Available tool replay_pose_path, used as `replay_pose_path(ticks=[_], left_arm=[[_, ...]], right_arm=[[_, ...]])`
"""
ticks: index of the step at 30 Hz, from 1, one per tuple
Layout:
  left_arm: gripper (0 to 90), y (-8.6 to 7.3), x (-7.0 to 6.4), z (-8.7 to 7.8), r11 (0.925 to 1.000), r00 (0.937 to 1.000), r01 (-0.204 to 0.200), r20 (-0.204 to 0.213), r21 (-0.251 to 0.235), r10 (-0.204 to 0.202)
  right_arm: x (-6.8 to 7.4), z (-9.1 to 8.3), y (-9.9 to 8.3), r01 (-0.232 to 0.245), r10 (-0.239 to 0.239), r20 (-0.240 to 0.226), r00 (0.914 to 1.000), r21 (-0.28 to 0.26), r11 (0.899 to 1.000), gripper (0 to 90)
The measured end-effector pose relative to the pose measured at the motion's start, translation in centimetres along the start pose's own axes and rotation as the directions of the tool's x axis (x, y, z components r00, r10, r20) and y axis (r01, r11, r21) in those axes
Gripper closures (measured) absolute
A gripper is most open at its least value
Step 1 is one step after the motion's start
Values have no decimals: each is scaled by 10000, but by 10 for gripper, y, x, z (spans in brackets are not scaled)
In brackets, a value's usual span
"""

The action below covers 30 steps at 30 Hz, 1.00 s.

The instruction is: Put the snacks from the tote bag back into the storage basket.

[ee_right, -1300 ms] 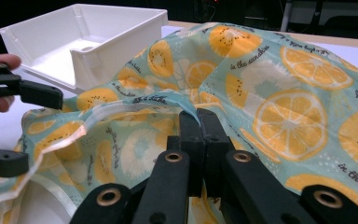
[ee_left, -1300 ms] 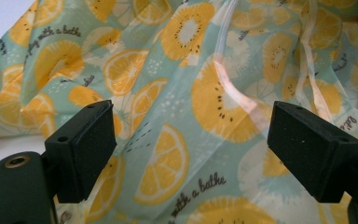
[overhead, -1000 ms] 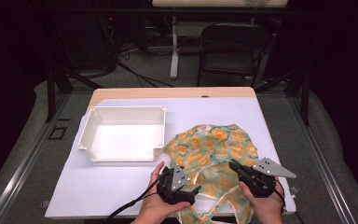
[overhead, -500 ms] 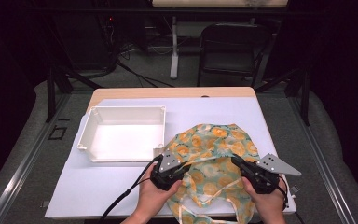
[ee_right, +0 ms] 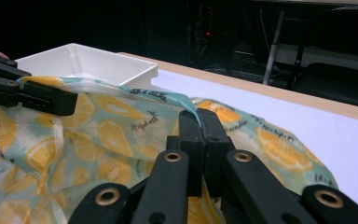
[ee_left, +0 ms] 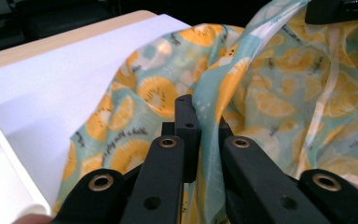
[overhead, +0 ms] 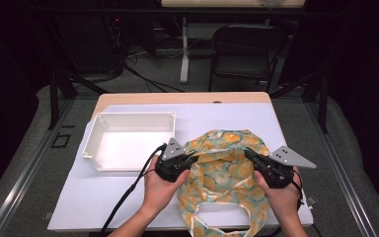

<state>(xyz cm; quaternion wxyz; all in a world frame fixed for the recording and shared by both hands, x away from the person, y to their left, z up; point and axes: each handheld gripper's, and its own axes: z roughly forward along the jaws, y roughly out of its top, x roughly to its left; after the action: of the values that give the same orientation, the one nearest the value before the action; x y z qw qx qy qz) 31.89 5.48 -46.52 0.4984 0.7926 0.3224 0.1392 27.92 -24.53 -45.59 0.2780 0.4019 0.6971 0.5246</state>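
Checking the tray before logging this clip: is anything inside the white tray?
The white tray looks bare inside from the high view. The lemon-print bag sits beside it, pinched by the left gripper and right gripper.

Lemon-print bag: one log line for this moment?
thing: teal lemon-print fabric bag | left hand-held gripper: shut on bag | right hand-held gripper: shut on bag | white plastic tray: beside bag

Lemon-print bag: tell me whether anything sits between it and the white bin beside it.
Nothing visible does. The lemon-print bag is pinched at its edges by the left gripper and the right gripper, and only bare white table cover lies between it and the white bin to its left, whose inside looks empty.
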Motion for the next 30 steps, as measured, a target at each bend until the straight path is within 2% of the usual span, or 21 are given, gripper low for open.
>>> replay_pose_path(ticks=[3,9,12,15,18,19,20,23,24,26,28,30], left_arm=[[888,4,4,2,10000,9999,14,-115,-56,-14],[882,19,22,19,9993,9981,314,-527,-208,-325],[882,26,27,25,9983,9962,433,-733,-386,-461],[875,30,30,30,9969,9950,682,-701,-400,-709],[860,32,38,48,9951,9904,982,-958,-150,-992],[856,32,38,48,9951,9904,982,-958,-150,-992],[852,34,43,57,9940,9869,1093,-1188,-63,-1093],[834,35,49,69,9921,9813,1240,-1508,180,-1199],[820,34,49,73,9912,9791,1302,-1606,231,-1249],[753,32,48,78,9905,9794,1315,-1595,396,-1237],[681,30,46,78,9938,9845,980,-1508,522,-892],[619,29,44,75,9955,9854,814,-1536,478,-732]], right_arm=[[-3,5,5,-65,65,39,10000,52,10000,898],[-15,26,16,-100,86,424,9991,312,9995,898],[-18,33,21,-112,99,640,9979,196,9997,899],[-24,40,26,-214,202,809,9965,142,9997,899],[-34,52,24,-534,491,1037,9934,393,9978,899],[-37,57,23,-602,541,1148,9919,503,9969,900],[-40,62,21,-633,549,1238,9908,652,9959,900],[-47,75,17,-839,698,1491,9863,903,9924,900],[-48,79,16,-899,731,1565,9850,1036,9905,900],[-51,86,12,-983,743,1742,9819,1335,9862,898],[-54,90,7,-1230,951,1773,9795,1538,9804,880],[-57,91,5,-1414,1141,1633,9800,1670,9758,821]])
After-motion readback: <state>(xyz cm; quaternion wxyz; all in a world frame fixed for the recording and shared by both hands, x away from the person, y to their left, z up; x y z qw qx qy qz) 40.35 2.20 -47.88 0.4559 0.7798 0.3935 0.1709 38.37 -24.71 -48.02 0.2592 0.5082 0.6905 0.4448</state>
